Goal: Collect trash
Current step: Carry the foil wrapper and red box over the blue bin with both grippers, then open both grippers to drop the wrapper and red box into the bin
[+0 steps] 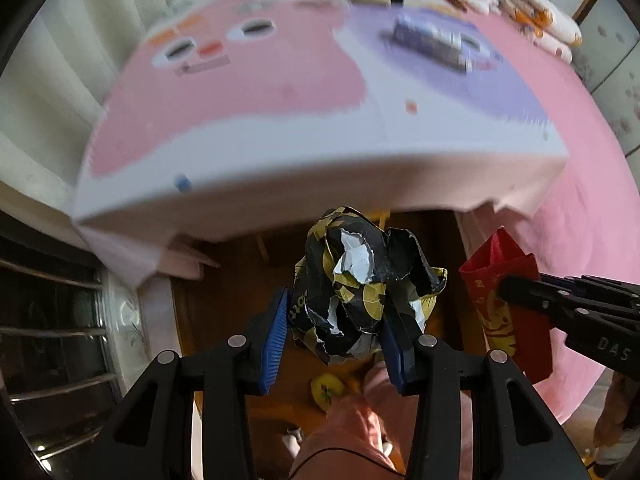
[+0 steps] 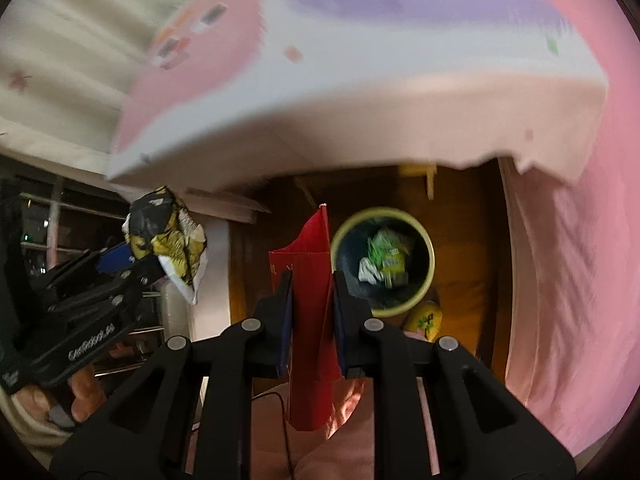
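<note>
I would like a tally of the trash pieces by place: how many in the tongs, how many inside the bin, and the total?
Held in tongs: 2, the crumpled black-and-yellow wrapper in the left tongs and the red paper in the right tongs.
Inside the bin: at least 1, a green-and-white wrapper clump; blur hides any separate pieces.
Total: at least 3.

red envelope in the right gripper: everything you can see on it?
The red envelope looks like flat paper, creased and folded lengthwise, with gold print on one face. The right gripper is shut on its middle, both pads pressing its sides. It stands roughly upright along the fingers, one pointed corner topmost, lower end hanging past the pads. It is held in the air, beside the bin's rim in the image.
</note>
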`<state>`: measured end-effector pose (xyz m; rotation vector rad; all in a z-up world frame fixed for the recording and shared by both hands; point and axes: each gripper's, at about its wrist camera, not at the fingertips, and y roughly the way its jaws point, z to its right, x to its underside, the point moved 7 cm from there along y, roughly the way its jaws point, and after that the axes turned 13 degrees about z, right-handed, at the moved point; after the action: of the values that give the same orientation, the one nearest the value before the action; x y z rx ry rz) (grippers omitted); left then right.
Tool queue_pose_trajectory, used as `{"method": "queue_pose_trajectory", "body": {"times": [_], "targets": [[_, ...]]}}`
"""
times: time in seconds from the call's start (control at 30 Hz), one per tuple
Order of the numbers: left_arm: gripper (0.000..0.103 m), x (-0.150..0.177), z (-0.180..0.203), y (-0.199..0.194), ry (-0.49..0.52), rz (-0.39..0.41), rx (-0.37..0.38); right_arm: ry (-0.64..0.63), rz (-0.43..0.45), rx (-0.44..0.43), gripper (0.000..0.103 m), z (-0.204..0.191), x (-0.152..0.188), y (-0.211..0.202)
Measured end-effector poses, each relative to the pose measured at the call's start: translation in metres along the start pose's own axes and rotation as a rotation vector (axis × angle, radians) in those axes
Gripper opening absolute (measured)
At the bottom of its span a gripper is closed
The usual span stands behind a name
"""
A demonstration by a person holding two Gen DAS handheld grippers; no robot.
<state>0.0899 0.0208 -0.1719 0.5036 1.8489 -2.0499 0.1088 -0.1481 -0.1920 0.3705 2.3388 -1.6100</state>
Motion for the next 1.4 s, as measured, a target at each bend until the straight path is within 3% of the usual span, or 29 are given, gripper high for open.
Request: {"method": "queue_pose_trajectory", "body": {"times": [0.27,0.43,0.67,0.93,1.03,1.07,1.23,1.4], "targets": [[0.043,0.067,0.026,0.091,0.056,-0.132,-0.043,0.131,-0.056,0.054,0.015,0.075,0.059,0.093],[0.043,0.096,0.032,0.150,0.078,-0.162,-0.089,0.193,-0.089,0.065,0.015,0.115,0.091,0.153],[0.043,0.119,0.051,0.230,0.128,-0.179,-0.090,0.218,-0.122,0.069,0.016,0.152,0.118,0.217],[0.045,0.139,0.058,0.292,0.110,-0.198,-0.084,0.250,-0.109,0.074,0.022,0.168,0.120,0.262],[0.050,0.149,0.055,0.314,0.103,-0.227,-0.063,0.248,-0.109,0.079,0.033,0.170,0.119,0.271],[0.052,0.153,0.054,0.320,0.099,-0.239,-0.050,0.249,-0.108,0.078,0.043,0.170,0.118,0.273],[0.071,0.155,0.047,0.332,0.085,-0.230,-0.054,0.250,-0.109,0.092,0.048,0.172,0.116,0.280],[0.072,0.148,0.039,0.325,0.075,-0.216,-0.073,0.249,-0.111,0.103,0.052,0.167,0.116,0.272]]}}
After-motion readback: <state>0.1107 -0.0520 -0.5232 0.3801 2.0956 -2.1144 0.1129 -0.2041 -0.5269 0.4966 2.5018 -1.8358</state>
